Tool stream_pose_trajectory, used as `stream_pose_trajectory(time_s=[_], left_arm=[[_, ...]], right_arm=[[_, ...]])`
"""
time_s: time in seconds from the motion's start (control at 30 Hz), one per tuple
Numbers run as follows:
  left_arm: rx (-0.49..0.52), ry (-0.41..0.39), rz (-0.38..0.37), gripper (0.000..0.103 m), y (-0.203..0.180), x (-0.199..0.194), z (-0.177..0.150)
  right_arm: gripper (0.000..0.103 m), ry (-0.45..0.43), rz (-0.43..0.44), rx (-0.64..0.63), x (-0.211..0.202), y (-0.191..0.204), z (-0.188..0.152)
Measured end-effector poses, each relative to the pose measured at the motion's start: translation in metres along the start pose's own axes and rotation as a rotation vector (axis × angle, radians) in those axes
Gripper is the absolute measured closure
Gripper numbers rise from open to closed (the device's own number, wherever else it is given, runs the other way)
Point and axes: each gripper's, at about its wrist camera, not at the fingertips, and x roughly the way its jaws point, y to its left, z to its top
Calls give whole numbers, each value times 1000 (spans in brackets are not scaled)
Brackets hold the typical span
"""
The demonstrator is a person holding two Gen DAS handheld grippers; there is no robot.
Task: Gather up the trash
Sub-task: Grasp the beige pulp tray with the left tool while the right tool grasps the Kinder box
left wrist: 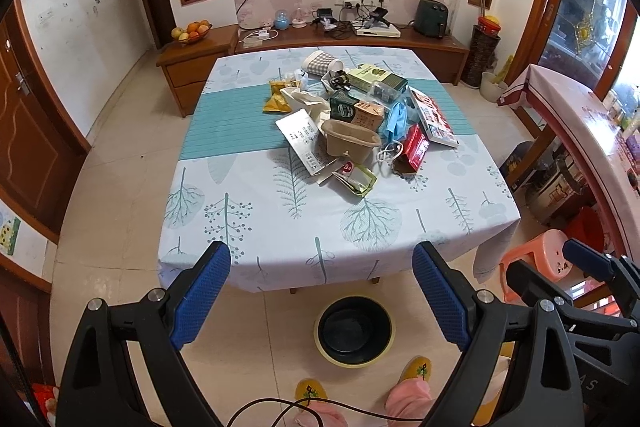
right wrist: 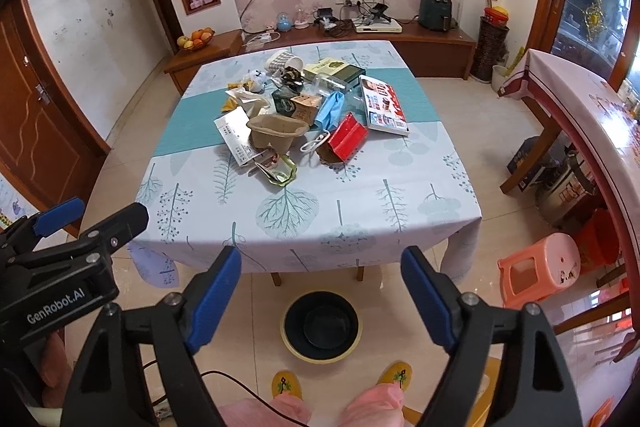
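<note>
A pile of trash (left wrist: 352, 119) lies on the table's middle, also in the right wrist view (right wrist: 304, 115): a brown pulp tray (left wrist: 350, 143), a red box (left wrist: 414, 149), a blue mask (left wrist: 394, 119), cartons, wrappers and a paper cup (left wrist: 320, 62). A black trash bin (left wrist: 354, 331) with a yellow rim stands on the floor before the table, also seen in the right wrist view (right wrist: 322, 325). My left gripper (left wrist: 322, 291) is open and empty, above the bin near the table's front edge. My right gripper (right wrist: 322, 291) is open and empty beside it.
The table (left wrist: 280, 227) has a leaf-print cloth. A pink stool (right wrist: 540, 271) stands right of it, a second table (right wrist: 580, 115) further right. A low wooden cabinet (left wrist: 352, 43) runs along the back wall. My slippered feet (right wrist: 344, 379) stand behind the bin.
</note>
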Motion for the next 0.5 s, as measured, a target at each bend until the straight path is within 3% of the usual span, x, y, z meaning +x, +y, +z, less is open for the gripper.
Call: stream_pose_trajectory(time_s=[0.2, 0.27, 0.5], left_arm=[[0, 6, -32, 12, 10, 10, 8], [-12, 14, -38, 12, 15, 16, 12], [-140, 87, -37, 12, 37, 58, 35]], right_arm=[[24, 1, -32, 25, 1, 6, -1], [30, 18, -36, 28, 5, 8, -2], [31, 77, -25, 33, 36, -5, 20]])
